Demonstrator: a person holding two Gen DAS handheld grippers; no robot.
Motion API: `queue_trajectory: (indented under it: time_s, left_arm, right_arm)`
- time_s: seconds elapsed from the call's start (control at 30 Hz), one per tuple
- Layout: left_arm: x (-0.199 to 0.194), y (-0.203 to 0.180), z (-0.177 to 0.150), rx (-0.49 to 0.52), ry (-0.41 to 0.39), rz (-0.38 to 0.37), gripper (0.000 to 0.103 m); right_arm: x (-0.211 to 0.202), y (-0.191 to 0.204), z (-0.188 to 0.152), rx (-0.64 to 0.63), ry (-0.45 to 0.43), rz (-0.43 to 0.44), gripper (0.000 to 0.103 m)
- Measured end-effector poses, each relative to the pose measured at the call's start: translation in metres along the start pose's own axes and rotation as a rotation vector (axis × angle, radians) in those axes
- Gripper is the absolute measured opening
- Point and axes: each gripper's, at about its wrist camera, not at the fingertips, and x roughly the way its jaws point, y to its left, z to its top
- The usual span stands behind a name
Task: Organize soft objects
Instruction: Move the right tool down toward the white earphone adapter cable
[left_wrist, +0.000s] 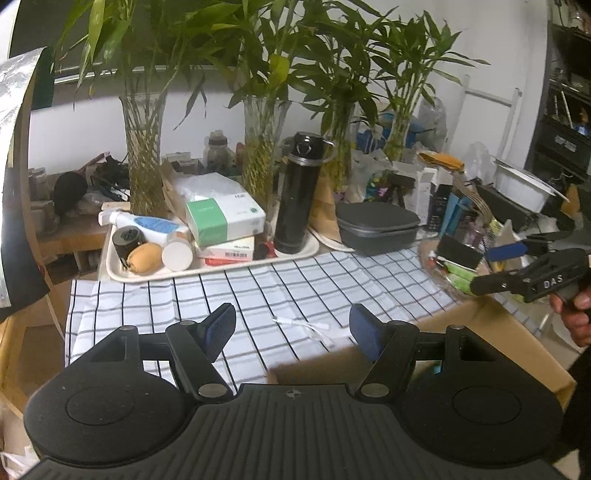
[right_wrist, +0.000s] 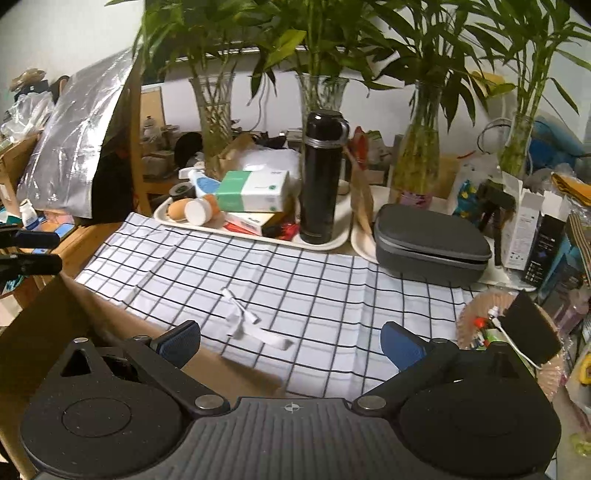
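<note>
Both pairs of tongs sit closest to us, black with blue pads, and we hold each one spread wide with nothing between the pads: the left tongs (left_wrist: 292, 332) and the right tongs (right_wrist: 290, 345) hover over the near edge of the bench, ready to take hold. Under them lies the white cloth with a black grid (right_wrist: 295, 280), spread flat across the bench and covering it up to the cream plastic tray (left_wrist: 114, 271) at the far edge. We judge this cloth the soft thing to tidy. A small white cable adapter (right_wrist: 243, 317) rests on the cloth near its near edge, so we would probably clear it before any folding. A brown cardboard box (left_wrist: 498, 332) overlaps the cloth's near edge.
</note>
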Motion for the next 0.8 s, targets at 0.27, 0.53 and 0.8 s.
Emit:
queue_trajectory:
  time_s: [0.27,0.53,0.8]
  left_arm:
    - [0.03,0.024,0.008,-0.073,-0.035,-0.009,0.067]
    - [0.061,0.032,0.004,-0.041,-0.022,0.005,0.067]
    - [0.082,0.041,0.002,-0.032,0.016,0.018,0.067]
  right_arm:
    - [0.016,-0.018,0.004,0.037,0.013,-0.026,0.103]
    - [0.034,-0.02,0.008,0.011,0.032,-0.029,0.103]
    - [0.052,-0.026,0.015,-0.029,0.054,-0.03,0.103]
